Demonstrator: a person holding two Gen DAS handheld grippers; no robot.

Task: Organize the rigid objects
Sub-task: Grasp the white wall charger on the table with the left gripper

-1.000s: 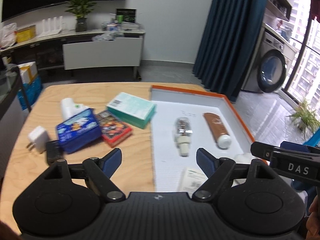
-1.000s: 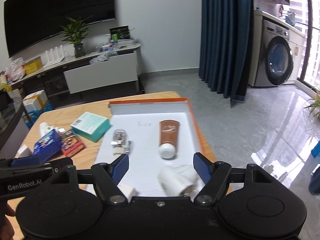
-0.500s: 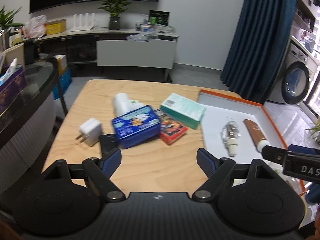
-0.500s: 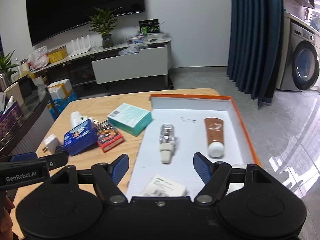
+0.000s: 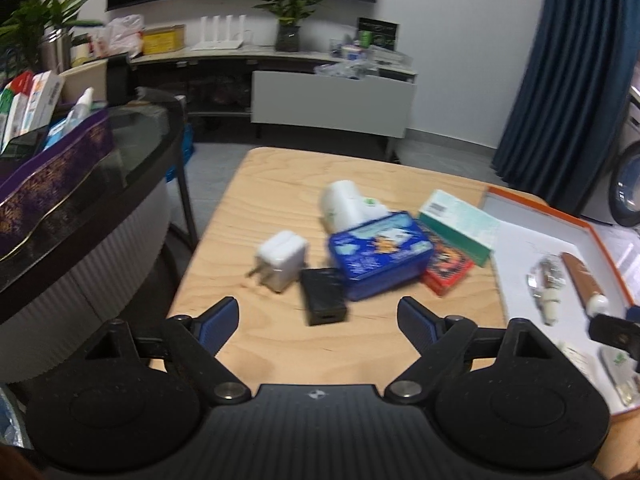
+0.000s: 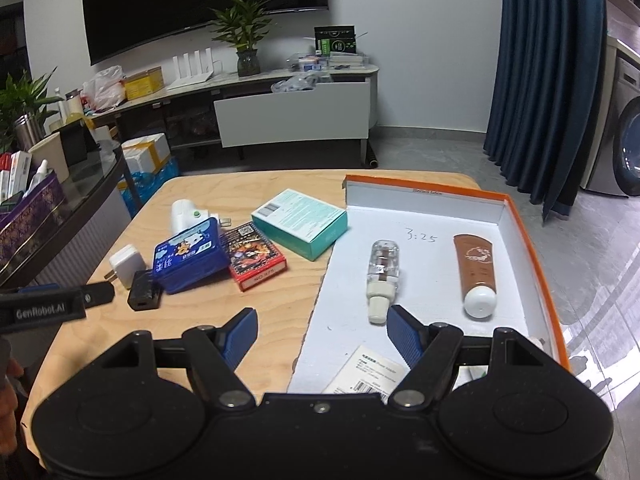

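A living room with a dark wall screen, a low media console and a blue curtain lies behind a light wooden bench (image 6: 276, 292). The left wrist view is smeared, so print on the boxes cannot be read there; the right wrist view is sharp.

Toward the bench's left edge a cluster is seen: a white charger (image 6: 126, 265) with prongs toward the near left, a black adapter (image 6: 145, 290) touching a blue tin (image 6: 188, 255), a red card box (image 6: 256, 255) tucked against the tin, a teal carton (image 6: 299, 229) whose long axis runs diagonally from far left to near right, and a white bottle (image 6: 185, 213) lying behind the tin, partly hidden by it.

At the bench's right edge an orange-rimmed tray (image 6: 532, 248) holds a clear vial (image 6: 382, 276) and a brown tube (image 6: 477, 270), both lying lengthwise with their white caps toward the camera. A labelled paper (image 6: 366, 372) near the tray's front edge is cut off by the gripper body. In the left wrist view the tray's (image 5: 608, 248) near corner shows further small items, possibly packets, too blurred to name.

The left gripper (image 5: 318, 320) is released, its jaws having just been opening, with nothing between them; the black adapter (image 5: 323, 296) lies just beyond. In the right wrist view only its finger tip (image 6: 96, 295) enters from the left. The right gripper (image 6: 320, 334) stands wide and empty over the tray's left edge.
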